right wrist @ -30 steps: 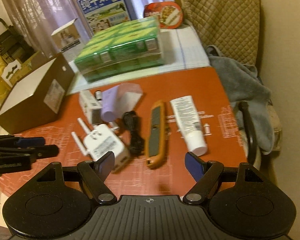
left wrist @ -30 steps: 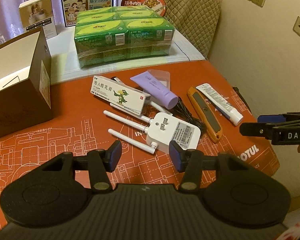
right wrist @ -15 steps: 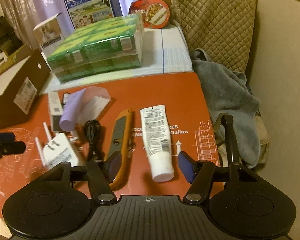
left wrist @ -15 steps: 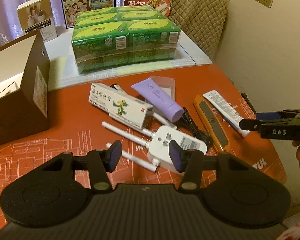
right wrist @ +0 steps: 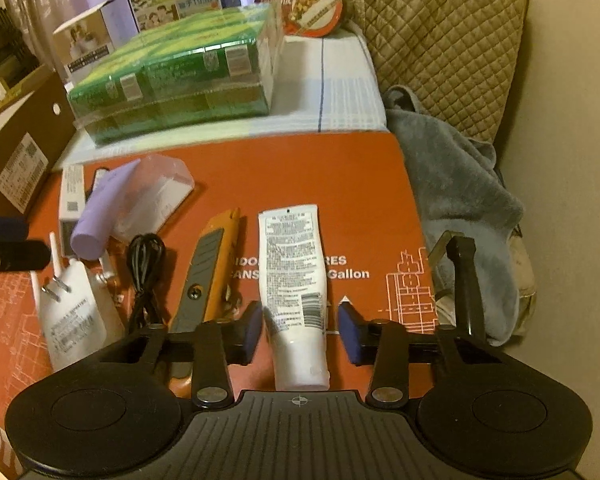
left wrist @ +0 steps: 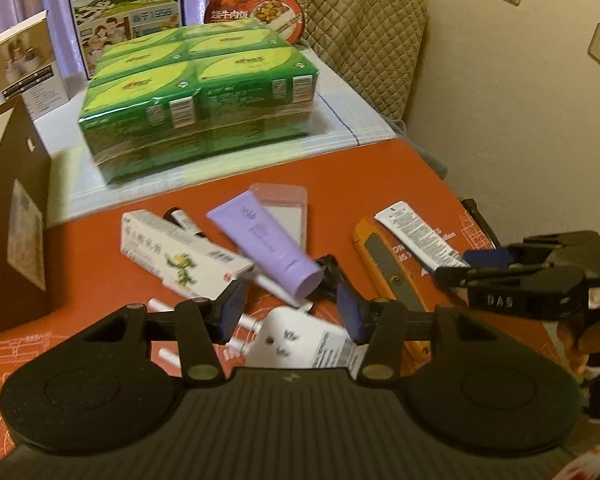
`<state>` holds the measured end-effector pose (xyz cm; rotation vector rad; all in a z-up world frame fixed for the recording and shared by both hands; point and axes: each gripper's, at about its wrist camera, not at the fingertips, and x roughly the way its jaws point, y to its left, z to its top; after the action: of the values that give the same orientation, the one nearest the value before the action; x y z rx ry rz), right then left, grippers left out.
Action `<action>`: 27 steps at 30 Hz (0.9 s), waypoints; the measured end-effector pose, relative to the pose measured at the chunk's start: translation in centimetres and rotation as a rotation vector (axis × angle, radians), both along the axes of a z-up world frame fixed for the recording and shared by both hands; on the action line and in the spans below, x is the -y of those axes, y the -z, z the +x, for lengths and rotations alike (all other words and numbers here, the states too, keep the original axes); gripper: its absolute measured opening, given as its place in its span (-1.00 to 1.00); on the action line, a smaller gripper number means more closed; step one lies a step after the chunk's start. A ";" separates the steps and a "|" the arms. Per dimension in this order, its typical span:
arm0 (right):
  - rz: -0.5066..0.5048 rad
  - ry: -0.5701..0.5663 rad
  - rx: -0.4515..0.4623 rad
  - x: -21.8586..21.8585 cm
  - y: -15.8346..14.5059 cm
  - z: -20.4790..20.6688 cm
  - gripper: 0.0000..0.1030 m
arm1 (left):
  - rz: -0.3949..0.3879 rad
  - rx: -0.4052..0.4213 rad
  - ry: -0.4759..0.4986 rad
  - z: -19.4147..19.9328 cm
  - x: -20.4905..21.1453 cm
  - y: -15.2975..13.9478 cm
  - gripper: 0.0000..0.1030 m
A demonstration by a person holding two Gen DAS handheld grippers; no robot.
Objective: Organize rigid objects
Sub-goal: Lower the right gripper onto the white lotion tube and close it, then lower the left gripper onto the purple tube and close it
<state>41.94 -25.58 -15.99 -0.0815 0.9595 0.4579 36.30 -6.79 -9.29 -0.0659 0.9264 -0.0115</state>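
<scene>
- Orange mat with a white line-drawing print covers the table in my left wrist view, and on it lies a loose spread of small items with a green shrink-wrapped carton pack behind them.
- My left gripper hangs over the white plug-in adapter. Its fingers stand at a middling gap with nothing pressed between the pads; the adapter sits below them, not gripped.
- Just beyond are a white medicine box, a purple tube and an orange utility knife.
- At the right edge I can see my right gripper side-on, down at the white tube.

- From the right wrist view, the white tube lies flat on the mat, cap end toward me, between the utility knife and bare mat, with a grey towel off the table's right side.
- The right gripper straddles the tube's lower body. Its jaws have just been closing in on it; the left pad looks to be at the tube's edge, but a sliver of mat shows before the right pad, so I judge it not yet clamped.
- I expect the tube to be light and smooth-skinned, with a soft body that gives under squeeze. The firm shoulder near the cap should be the safer place to pinch.
- A black cable and the adapter lie further left.
</scene>
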 end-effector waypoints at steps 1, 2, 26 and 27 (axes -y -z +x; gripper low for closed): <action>0.004 -0.001 -0.005 0.0 0.1 0.0 -0.35 | -0.002 0.000 0.001 0.4 0.1 0.1 -0.09; 0.006 -0.001 -0.008 0.0 0.2 0.0 -0.38 | -0.002 -0.003 0.000 0.7 0.2 0.2 -0.09; 0.036 0.022 -0.038 1.3 0.4 0.0 -0.37 | 0.086 -0.054 0.037 2.8 -0.3 3.0 -0.53; 0.038 0.024 -0.037 1.3 0.4 0.0 -0.37 | 0.086 -0.049 0.036 2.9 -0.3 2.9 -0.53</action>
<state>41.98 -26.90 -16.38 -0.0272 0.9869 0.4568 39.24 -6.49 -12.18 0.0307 0.9761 -0.0029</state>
